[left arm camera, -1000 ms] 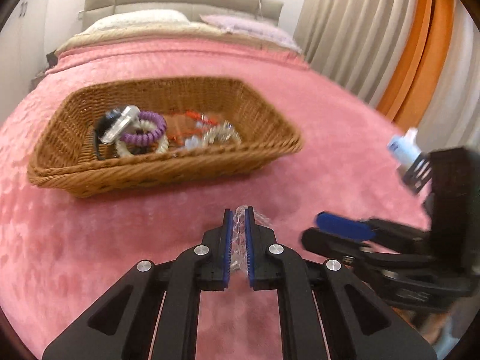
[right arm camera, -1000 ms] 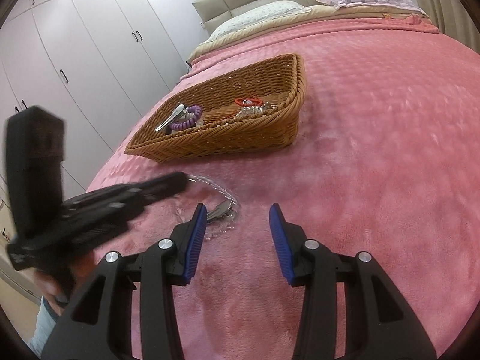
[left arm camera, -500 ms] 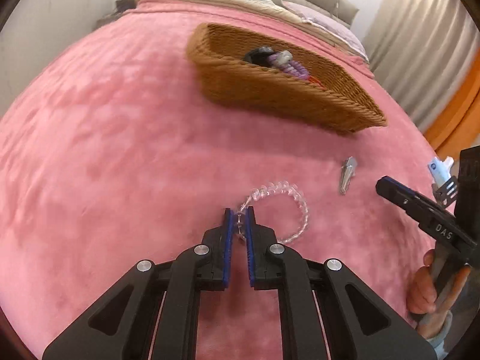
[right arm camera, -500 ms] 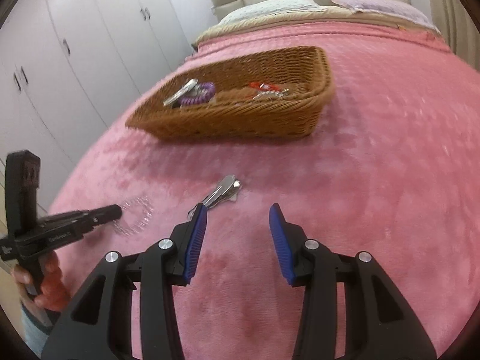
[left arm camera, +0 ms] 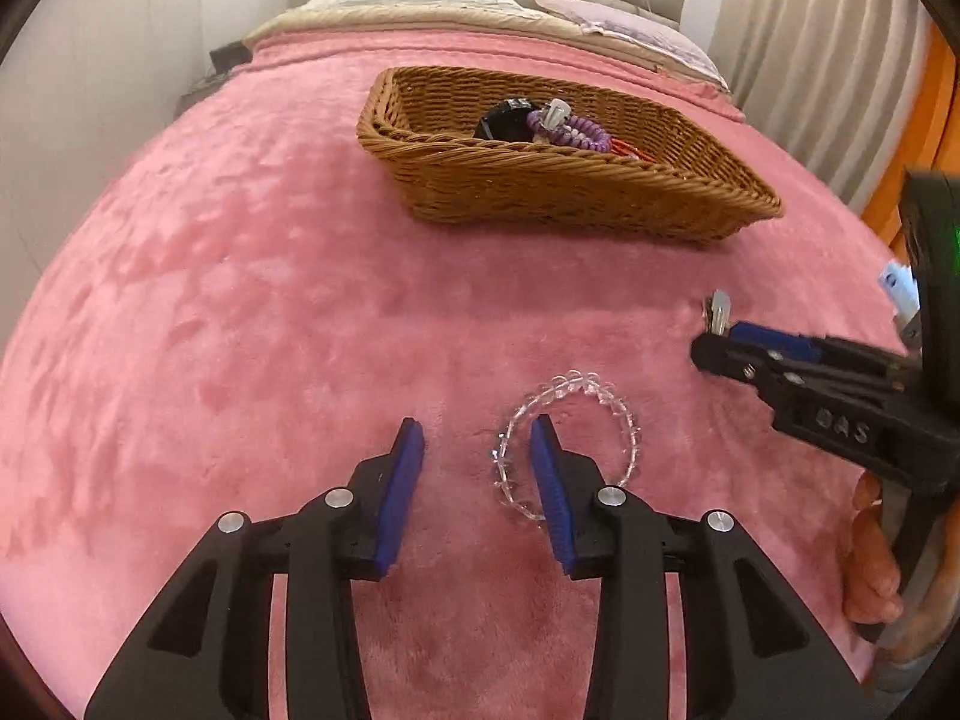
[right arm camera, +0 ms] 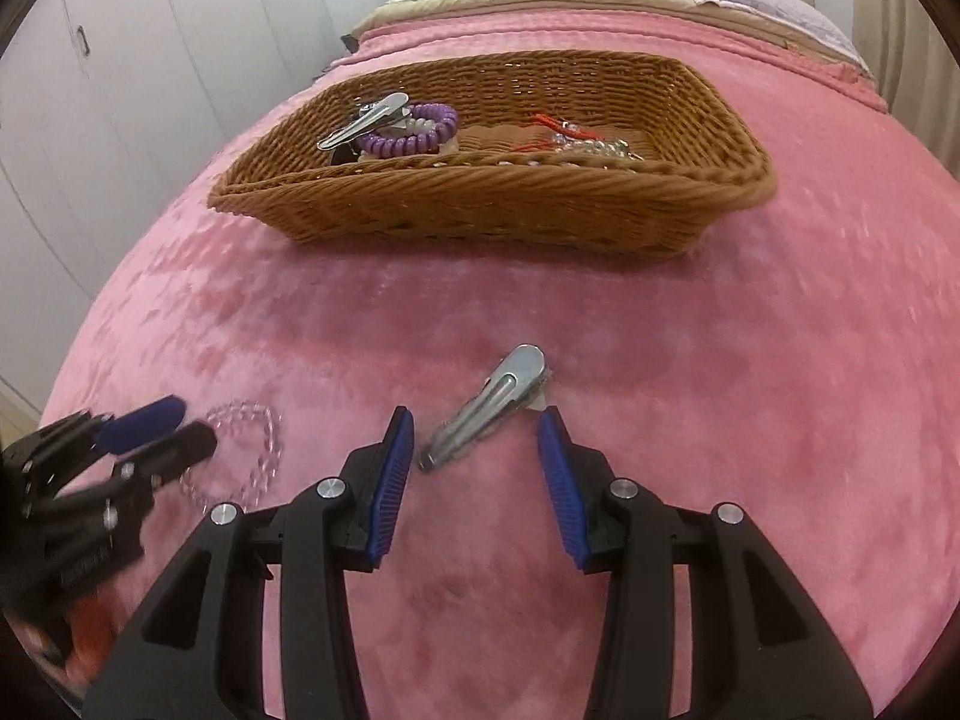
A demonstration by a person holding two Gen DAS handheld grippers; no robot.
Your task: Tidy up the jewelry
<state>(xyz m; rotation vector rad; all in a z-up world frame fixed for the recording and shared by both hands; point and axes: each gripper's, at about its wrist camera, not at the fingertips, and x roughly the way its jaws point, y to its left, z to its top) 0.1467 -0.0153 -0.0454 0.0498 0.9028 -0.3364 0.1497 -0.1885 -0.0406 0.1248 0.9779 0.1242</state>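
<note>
**Now both grippers sit wide over loose pieces on the pink bedspread**

Plenty of bare pink bedspread [left arm camera: 252, 300] lies left of centre in the left wrist view, with the wicker basket [left arm camera: 570, 192] at upper centre, well apart from both tools. The left gripper [left arm camera: 477, 468] has its jaws spread wide and holds nothing; its right pad overlaps the clear bead bracelet [left arm camera: 624, 426], which lies flat on the cover at lower centre. The right gripper [right arm camera: 474, 468] is just as wide apart and empty, and the silver hair clip [right arm camera: 489, 405] lies tilted between its fingertips; contact cannot be told. A purple coil bracelet [right arm camera: 411, 132] and another silver clip [right arm camera: 366, 120] rest inside the basket. White letters "DAS" show on the right gripper's body at right in the left view.
</note>
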